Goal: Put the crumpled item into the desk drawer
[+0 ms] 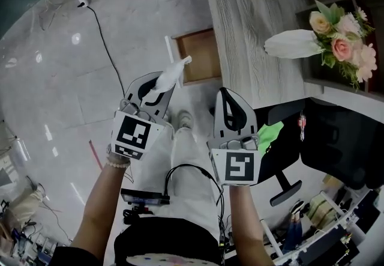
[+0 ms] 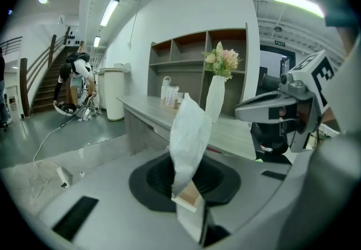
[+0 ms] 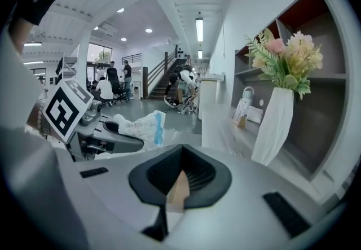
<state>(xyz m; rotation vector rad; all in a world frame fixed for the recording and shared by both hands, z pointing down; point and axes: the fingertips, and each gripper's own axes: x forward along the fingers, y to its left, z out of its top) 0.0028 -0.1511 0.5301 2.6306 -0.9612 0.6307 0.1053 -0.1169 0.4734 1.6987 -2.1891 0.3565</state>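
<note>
Grey left hand-held gripper [image 1: 161, 86], white trousers [image 1: 189, 157]

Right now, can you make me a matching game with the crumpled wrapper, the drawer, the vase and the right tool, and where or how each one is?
Things:
1. crumpled wrapper
2. drawer
3. vase
4. right tool

Places or states:
A. on the desk, with flowers in it
B. shut, with nothing in it
C. pinched in the left tool
D. pulled open

Pairs: 1-C, 2-D, 3-A, 4-B
</note>
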